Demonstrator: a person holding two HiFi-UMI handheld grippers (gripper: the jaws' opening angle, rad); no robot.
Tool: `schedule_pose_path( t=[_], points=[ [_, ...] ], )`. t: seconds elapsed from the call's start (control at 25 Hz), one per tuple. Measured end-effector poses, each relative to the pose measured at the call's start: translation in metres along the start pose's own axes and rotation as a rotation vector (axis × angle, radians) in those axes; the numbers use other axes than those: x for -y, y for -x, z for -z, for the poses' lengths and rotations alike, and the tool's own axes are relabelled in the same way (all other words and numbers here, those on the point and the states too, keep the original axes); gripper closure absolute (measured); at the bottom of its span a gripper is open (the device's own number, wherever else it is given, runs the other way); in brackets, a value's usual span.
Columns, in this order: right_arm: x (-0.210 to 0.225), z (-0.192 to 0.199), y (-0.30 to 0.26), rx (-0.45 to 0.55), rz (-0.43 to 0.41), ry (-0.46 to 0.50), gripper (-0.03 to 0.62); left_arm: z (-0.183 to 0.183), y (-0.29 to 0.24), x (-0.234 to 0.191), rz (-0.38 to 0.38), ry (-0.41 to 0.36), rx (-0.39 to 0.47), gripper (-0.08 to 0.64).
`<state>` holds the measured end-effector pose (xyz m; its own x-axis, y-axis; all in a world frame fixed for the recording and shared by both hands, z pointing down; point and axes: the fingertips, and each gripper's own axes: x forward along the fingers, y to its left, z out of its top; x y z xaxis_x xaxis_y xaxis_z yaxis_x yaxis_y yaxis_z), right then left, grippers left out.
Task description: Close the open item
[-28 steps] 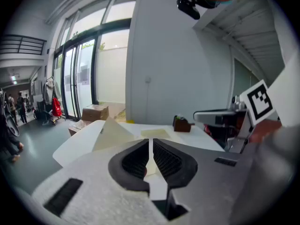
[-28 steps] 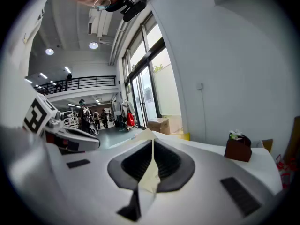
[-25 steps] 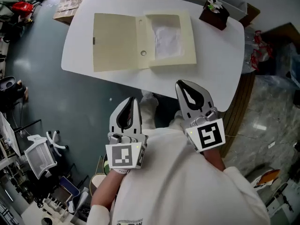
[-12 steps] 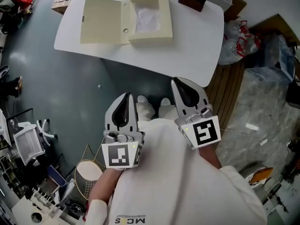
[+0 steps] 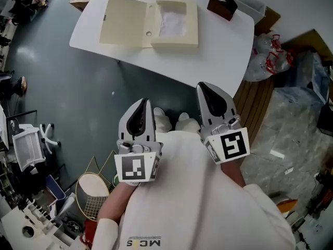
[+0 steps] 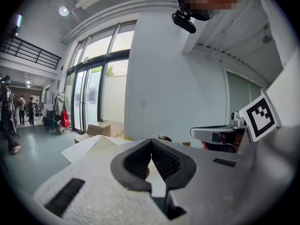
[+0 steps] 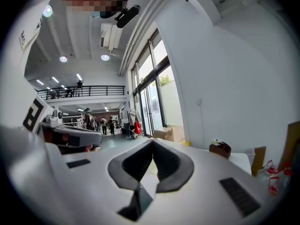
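Observation:
A cream box [image 5: 152,21] lies open on the white table [image 5: 218,51] at the top of the head view. Its lid [image 5: 124,20] is folded flat to the left and white paper [image 5: 170,22] lies in its tray. My left gripper [image 5: 143,102] and right gripper [image 5: 203,86] are held side by side in front of the person's white shirt, short of the table's near edge and apart from the box. Both are shut with nothing between the jaws. The left gripper view shows its shut tips [image 6: 151,140] and the table beyond. In the right gripper view the tips [image 7: 152,142] meet too.
A dark brown tissue box [image 5: 222,7] stands at the table's far right corner. Plastic bags [image 5: 265,56] lie on the floor to the right of the table. A wire basket [image 5: 92,194] sits at lower left, a cardboard box [image 5: 83,1] beyond the table's left end.
The table and open box have slid higher and look smaller in the head view. Both grippers stay shut and keep their places in front of the shirt.

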<state>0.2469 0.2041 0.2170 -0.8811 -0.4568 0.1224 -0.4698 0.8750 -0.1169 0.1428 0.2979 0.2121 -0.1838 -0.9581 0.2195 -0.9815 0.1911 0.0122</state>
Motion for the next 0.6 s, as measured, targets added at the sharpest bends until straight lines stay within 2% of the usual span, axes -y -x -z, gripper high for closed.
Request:
schedule_pose_path(
  t=[0.12, 0.28, 0.6],
  points=[
    [0.005, 0.005, 0.001, -0.012, -0.013, 0.015, 0.575, 0.007, -0.003, -0.001, -0.027, 0.035, -0.003, 0.534],
    [0.009, 0.012, -0.006, -0.046, -0.034, 0.013, 0.575, 0.009, -0.014, -0.002, -0.015, 0.058, -0.015, 0.534],
    [0.014, 0.013, -0.090, -0.063, -0.047, -0.016, 0.575, 0.001, -0.077, -0.079, -0.040, 0.099, 0.002, 0.534]
  ],
)
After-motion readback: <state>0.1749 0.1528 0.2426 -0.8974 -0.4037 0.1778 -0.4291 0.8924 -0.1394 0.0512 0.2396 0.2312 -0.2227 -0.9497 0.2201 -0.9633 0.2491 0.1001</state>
